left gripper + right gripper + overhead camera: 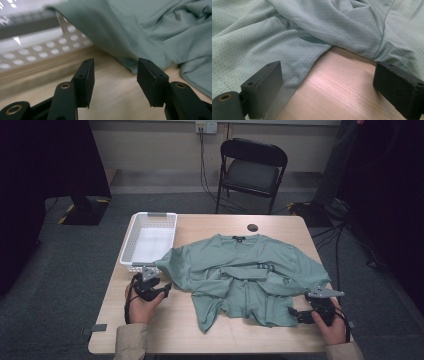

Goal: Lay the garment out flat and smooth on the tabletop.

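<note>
A green T-shirt (245,275) lies crumpled on the wooden table (165,330), collar toward the far edge. Its left sleeve (105,27) reaches over the near corner of a white perforated basket (37,47). My left gripper (167,289) sits low on the table just left of that sleeve. Its jaws stand open with bare wood between them, and the sleeve hem (130,65) lies just ahead. My right gripper (295,315) is at the shirt's lower right hem, open wide over bare wood (337,87). The cloth (287,37) lies along its left jaw and beyond both tips.
The white basket (156,214) stands empty at the table's far left corner. A small dark round object (253,227) lies near the far edge behind the collar. A black folding chair (252,170) stands beyond the table. Bare tabletop lies along the near edge.
</note>
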A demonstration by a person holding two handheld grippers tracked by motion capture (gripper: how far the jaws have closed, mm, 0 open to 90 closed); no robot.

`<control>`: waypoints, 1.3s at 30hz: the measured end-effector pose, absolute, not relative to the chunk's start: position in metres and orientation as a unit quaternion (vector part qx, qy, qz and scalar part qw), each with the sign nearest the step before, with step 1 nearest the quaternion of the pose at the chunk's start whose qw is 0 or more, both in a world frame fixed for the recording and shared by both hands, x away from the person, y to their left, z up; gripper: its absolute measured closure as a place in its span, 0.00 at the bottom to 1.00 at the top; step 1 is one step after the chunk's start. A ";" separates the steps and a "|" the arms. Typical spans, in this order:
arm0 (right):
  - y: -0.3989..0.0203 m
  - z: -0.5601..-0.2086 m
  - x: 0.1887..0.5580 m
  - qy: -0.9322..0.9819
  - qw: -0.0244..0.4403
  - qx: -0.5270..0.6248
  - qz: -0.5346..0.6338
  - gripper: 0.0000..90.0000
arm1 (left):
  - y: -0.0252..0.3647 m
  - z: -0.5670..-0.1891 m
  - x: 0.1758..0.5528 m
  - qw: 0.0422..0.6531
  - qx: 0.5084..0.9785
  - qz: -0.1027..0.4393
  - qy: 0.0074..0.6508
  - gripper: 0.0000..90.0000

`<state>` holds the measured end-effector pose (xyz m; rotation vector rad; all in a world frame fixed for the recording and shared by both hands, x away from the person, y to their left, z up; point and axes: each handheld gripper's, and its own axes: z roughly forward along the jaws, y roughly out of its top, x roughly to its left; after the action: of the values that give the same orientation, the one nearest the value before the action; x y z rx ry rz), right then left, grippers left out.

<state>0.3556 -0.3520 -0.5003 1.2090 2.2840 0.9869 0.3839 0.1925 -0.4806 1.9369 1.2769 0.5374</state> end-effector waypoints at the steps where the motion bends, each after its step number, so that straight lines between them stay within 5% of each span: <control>1: -0.352 -0.500 0.356 0.811 0.186 0.429 0.351 0.09 | 0.190 -0.486 0.386 0.371 0.754 0.208 0.500 0.54; 10: -0.352 -0.500 0.356 0.811 0.186 0.429 0.351 0.09 | 0.166 -0.498 0.399 0.375 0.769 0.203 0.476 0.57; 16: -0.352 -0.500 0.356 0.811 0.186 0.429 0.351 0.09 | 0.158 -0.492 0.398 0.344 0.793 0.198 0.462 0.98; 39: -0.352 -0.500 0.356 0.811 0.186 0.429 0.351 0.09 | 0.221 -0.490 0.361 0.379 0.756 0.178 0.502 0.98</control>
<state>0.3556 -0.3520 -0.5003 1.2092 2.2840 0.9872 0.3612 0.2205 -0.4897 1.9322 1.2819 0.4559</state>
